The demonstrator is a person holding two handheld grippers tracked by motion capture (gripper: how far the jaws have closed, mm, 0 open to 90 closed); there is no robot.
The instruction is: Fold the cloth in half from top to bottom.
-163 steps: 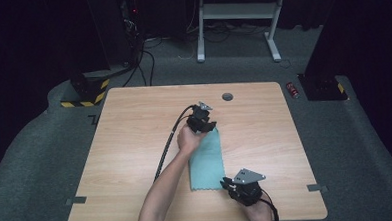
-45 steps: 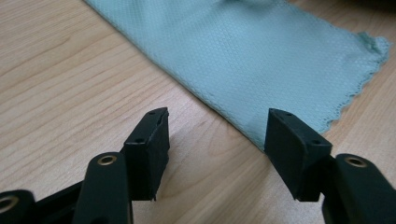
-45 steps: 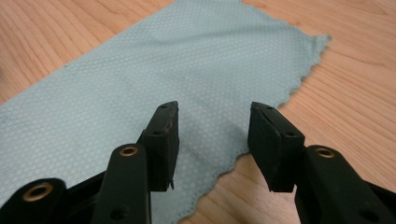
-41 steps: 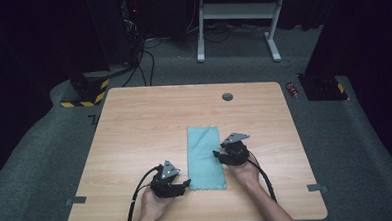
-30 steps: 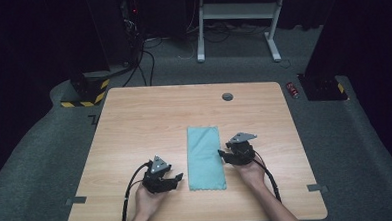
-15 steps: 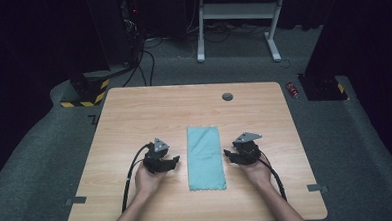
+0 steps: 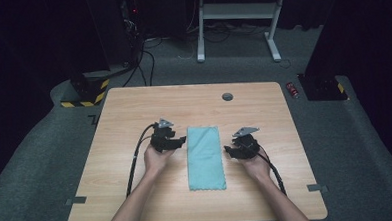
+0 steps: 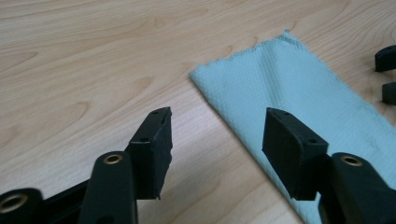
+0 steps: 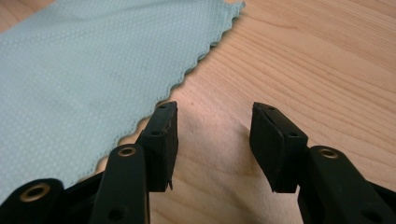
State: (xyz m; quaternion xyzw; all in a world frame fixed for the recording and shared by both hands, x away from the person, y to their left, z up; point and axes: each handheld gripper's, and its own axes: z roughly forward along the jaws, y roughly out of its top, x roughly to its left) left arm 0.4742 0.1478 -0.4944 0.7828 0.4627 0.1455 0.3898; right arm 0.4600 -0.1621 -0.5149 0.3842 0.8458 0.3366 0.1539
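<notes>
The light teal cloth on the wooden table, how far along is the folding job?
Done: the light teal cloth lies flat as a long narrow strip, apparently folded once already. In hand: the left hand-held gripper and the right hand-held gripper flank its long edges, both open, gripping nothing. Left: probably taking hold of the strip and folding it again; no such grasp has begun yet.

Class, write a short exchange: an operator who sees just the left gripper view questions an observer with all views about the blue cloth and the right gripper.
Operator: How far does the cloth run past my frame?
Observer: In the high view it is a long narrow strip, lying flat mid-table.
Operator: Is the right gripper holding it?
Observer: No. In the right gripper view its jaws, which have just been closing, stand open over bare table beside the cloth's scalloped edge, with nothing between them.
</notes>
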